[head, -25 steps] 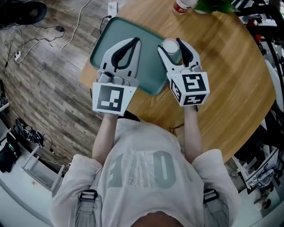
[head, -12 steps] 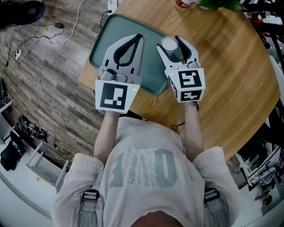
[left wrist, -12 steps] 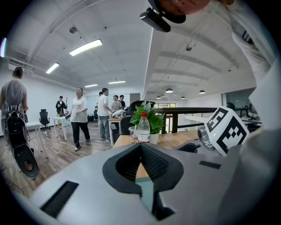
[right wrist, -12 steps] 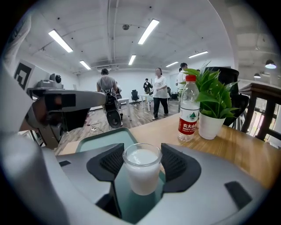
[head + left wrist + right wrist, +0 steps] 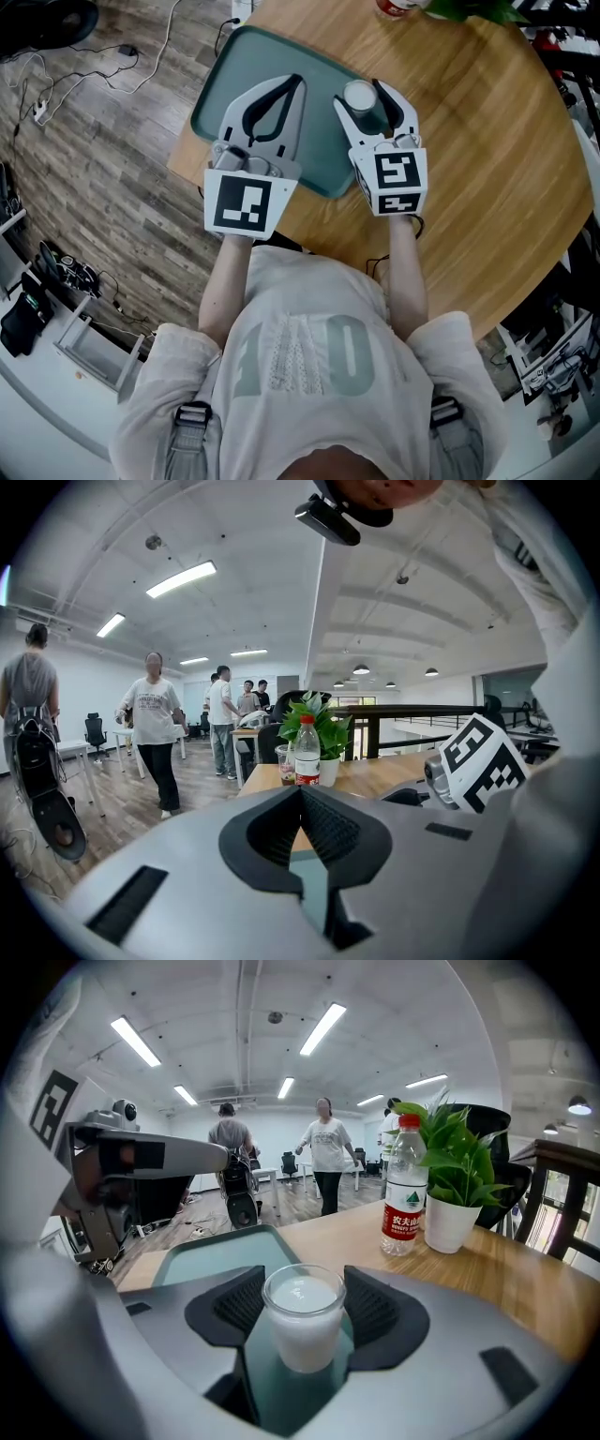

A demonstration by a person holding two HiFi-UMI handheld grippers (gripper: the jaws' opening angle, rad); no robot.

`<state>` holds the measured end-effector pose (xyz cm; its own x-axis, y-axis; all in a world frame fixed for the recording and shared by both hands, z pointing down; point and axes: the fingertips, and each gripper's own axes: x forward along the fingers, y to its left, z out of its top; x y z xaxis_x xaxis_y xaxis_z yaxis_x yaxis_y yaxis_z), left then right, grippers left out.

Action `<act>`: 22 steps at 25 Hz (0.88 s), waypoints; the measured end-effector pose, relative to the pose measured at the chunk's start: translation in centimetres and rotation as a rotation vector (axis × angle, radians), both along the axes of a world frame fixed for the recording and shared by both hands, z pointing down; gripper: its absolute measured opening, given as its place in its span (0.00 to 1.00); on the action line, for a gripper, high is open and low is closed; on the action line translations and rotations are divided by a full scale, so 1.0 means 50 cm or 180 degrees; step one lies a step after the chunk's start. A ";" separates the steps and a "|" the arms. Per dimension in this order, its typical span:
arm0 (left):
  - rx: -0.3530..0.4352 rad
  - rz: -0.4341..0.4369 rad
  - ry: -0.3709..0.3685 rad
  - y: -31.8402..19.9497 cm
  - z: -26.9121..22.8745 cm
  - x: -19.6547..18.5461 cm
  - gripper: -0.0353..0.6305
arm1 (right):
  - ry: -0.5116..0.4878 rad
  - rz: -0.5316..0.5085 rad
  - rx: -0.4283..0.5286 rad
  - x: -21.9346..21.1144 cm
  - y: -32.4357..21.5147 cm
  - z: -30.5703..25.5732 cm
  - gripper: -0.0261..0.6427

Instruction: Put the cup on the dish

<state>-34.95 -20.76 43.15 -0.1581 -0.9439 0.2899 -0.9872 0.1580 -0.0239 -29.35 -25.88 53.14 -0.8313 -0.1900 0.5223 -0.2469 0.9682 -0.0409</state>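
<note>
**Cup gripped over the dish, left gripper closed and empty**

A round wooden surface (image 5: 487, 141) is seen from above, and a teal dish (image 5: 234, 66) with a raised rim is laid on its left part, reaching the left edge. Both forearms are stretched forward side by side from pale sleeves, so that the two grippers are held level over the near half of the dish, their marker cubes turned up towards the head.

The left gripper (image 5: 296, 82) is held with its jaw tips brought together, and nothing is caught between them. The right gripper (image 5: 362, 97) is set just to its right, its jaws closed only as far as the cup, with a ribbed pad laid against each side.

At the far edge of the surface a clear bottle (image 5: 403, 1185) is stood beside a potted plant (image 5: 452, 1194); its red label is printed with 农夫山泉 in white.

The cup (image 5: 302, 1321) is a small, straight-sided, translucent white vessel, held upright over the dish's right part; whether its base is rested on the dish cannot be told.
</note>
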 end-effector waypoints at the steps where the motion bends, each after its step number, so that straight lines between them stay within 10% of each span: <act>1: 0.0000 0.0001 -0.0004 -0.001 0.000 0.000 0.07 | 0.0005 0.0001 -0.0009 0.001 0.001 0.001 0.44; 16: 0.0128 0.0105 0.0009 -0.004 -0.027 0.029 0.07 | 0.0138 0.0316 -0.0072 0.043 0.001 0.020 0.44; 22: 0.0347 0.0115 -0.0037 0.011 -0.081 0.045 0.07 | -0.0325 0.0531 0.0258 0.042 -0.021 -0.092 0.44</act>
<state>-32.69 -20.23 39.12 -0.1261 -0.9749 0.1836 -0.9920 0.1246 -0.0199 -27.24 -26.92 48.56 -0.8327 -0.3674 0.4143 -0.4026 0.9154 0.0024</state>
